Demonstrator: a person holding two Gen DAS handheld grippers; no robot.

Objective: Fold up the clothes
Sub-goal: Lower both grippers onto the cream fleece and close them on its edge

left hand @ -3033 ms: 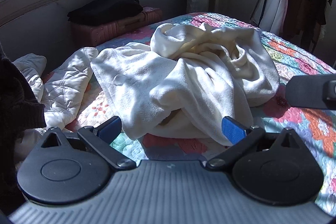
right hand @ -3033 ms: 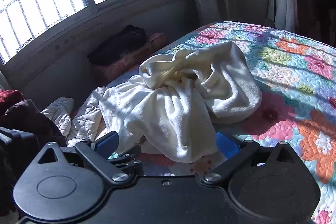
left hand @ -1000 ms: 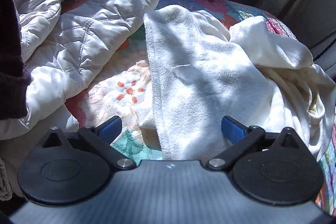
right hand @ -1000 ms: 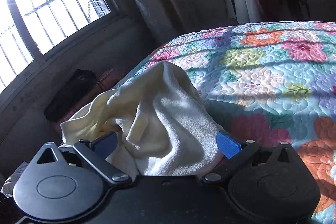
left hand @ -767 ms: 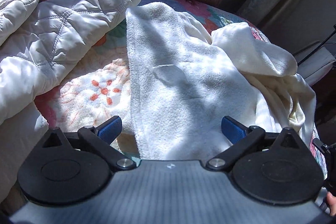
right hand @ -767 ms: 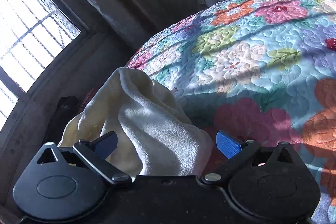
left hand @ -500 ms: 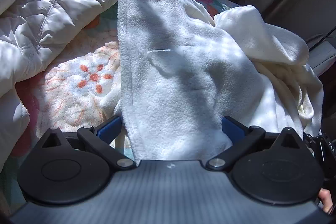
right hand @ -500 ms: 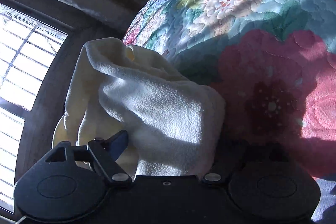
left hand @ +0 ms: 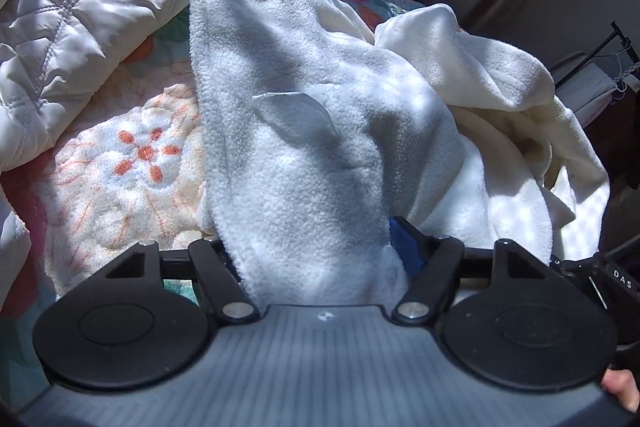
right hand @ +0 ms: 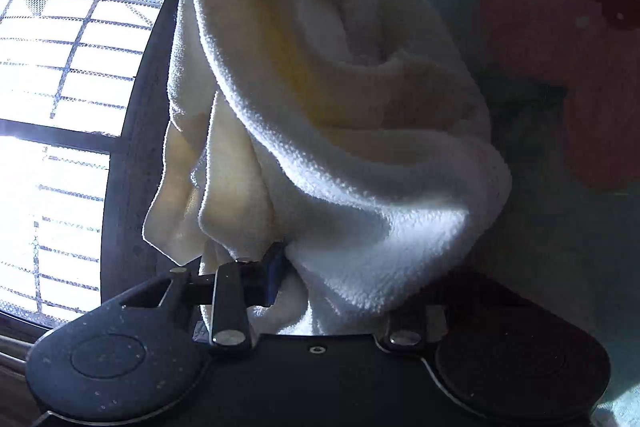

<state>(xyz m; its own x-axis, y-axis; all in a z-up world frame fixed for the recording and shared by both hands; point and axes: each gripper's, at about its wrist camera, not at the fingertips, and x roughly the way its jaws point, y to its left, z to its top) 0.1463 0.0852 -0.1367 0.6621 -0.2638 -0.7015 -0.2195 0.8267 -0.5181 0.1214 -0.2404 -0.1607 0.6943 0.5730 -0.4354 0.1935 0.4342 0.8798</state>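
The cream fleece garment [left hand: 304, 155] lay crumpled on the floral quilt [left hand: 132, 163]. Both the left gripper [left hand: 316, 247] and right gripper [right hand: 332, 271] were pinched onto its soft, light, floppy edges; hems looked the best holds

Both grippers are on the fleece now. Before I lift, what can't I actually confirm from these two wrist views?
- Left wrist view: the cream fleece garment drapes over the left gripper, hiding the pinch.
- Right wrist view: fleece buries the right gripper; its right finger is unseen.
- Garment type, sleeves and hems: lost in crumpled folds.
- White quilted jacket: cut off at the left edge.
- Floral quilt: mostly in dark shadow.
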